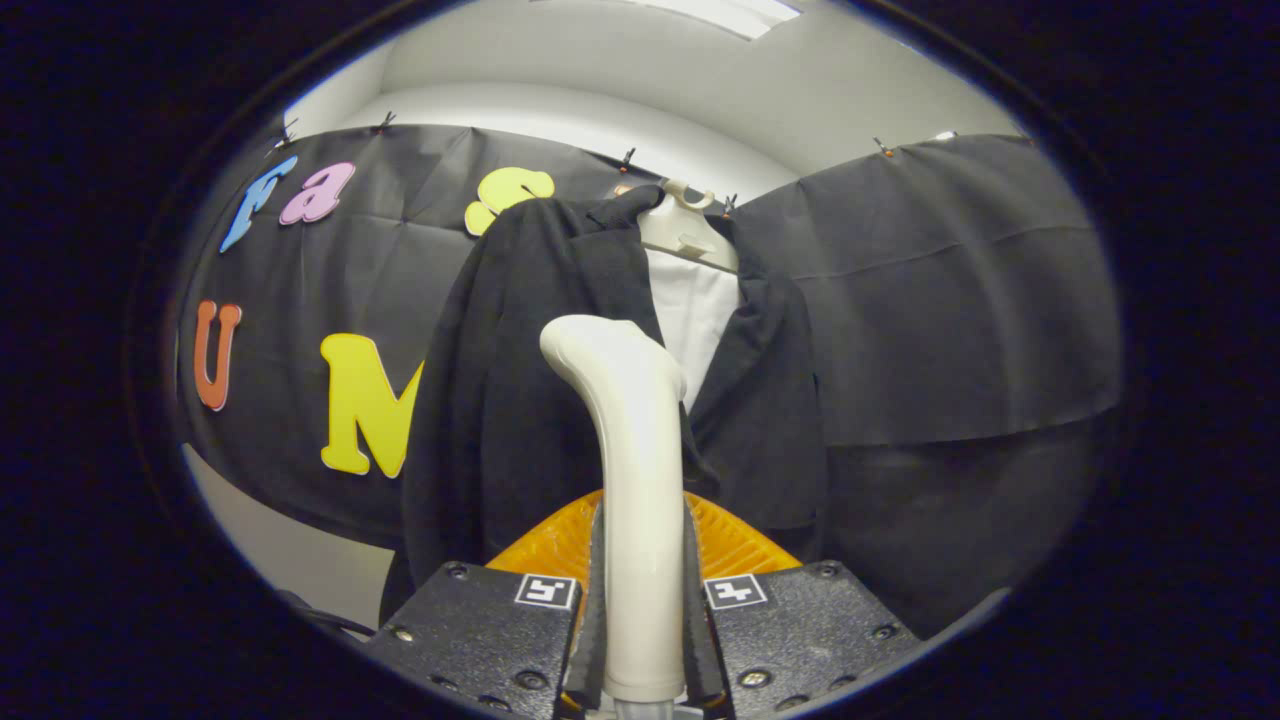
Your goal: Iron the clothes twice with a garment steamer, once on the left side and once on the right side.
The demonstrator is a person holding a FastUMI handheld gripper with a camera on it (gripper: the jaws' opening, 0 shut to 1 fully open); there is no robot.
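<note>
Gripper view gives me one gripper point(643, 610) pinching one white garment steamer point(632, 470) by its handle, whose head at twelve o'clock hides part of one black jacket point(520, 400) on one white hanger point(685, 235).

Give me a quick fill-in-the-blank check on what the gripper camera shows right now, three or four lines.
1. The gripper is shut on the cream handle of the ____.
2. The black jacket hangs on a ____ hanger.
3. Between the jacket's open front edges shows a ____ shirt.
4. The steamer's head is up against the jacket, beside the ____.

Missing words: garment steamer; white; white; shirt
</note>
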